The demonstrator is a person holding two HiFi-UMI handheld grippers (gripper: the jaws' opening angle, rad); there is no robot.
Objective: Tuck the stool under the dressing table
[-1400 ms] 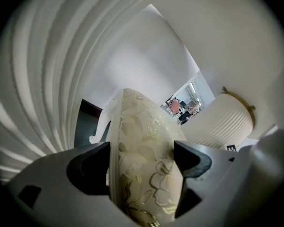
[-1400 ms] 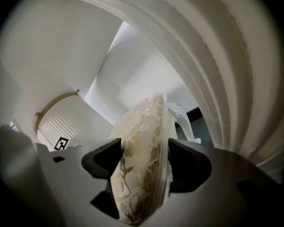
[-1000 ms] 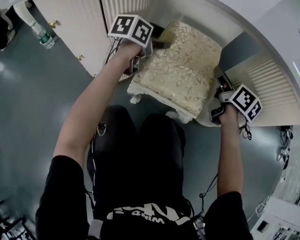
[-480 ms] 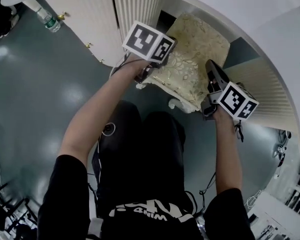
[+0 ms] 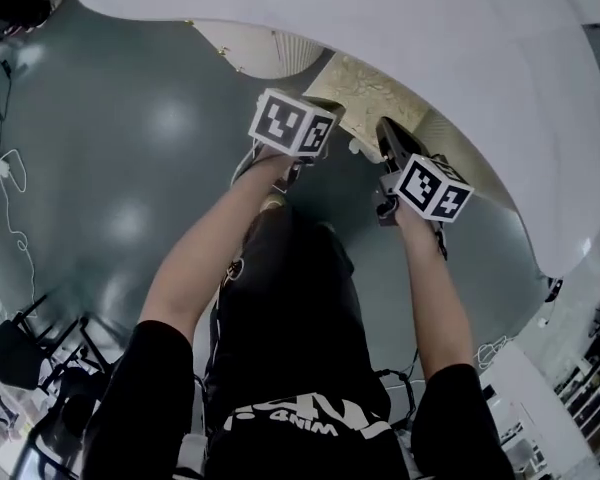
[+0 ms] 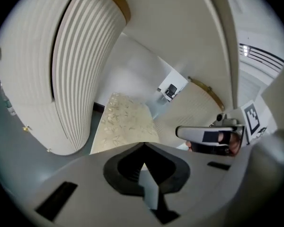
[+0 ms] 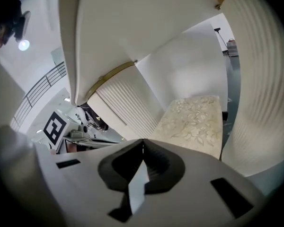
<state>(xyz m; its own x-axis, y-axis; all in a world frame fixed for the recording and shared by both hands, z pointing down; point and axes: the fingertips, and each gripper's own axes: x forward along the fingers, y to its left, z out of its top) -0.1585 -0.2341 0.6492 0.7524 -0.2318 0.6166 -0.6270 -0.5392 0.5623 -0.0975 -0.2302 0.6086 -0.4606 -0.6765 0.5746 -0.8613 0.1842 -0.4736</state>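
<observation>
A: Which step was in hand?

B: The tucking was judged all but done. The stool (image 5: 372, 86) was seen in the gap between the two pedestals (image 6: 80, 65). Most of its cushion was covered by the tabletop (image 5: 430, 28); only its near edge showed past the rim in the head view.

A: And the tools?

B: The left gripper (image 6: 143, 150) was clenched with nothing between its jaws, and the right gripper (image 7: 142, 145) likewise. Both were held apart from the stool, just short of its front edge, above the floor (image 5: 130, 168).

A: What was called for next?

B: Little, it was judged. A check that the seat sat deep enough would be needed, and if not, one more push on its front edge with closed jaws.

A: Room and edges?

B: Gaps were seen on each side of the cushion, so a straight push would be allowed. A skewed push could set a corner against a ribbed pedestal. The tabletop's rim overhung the grippers' path, so a low approach would be needed. Open floor lay behind.
</observation>
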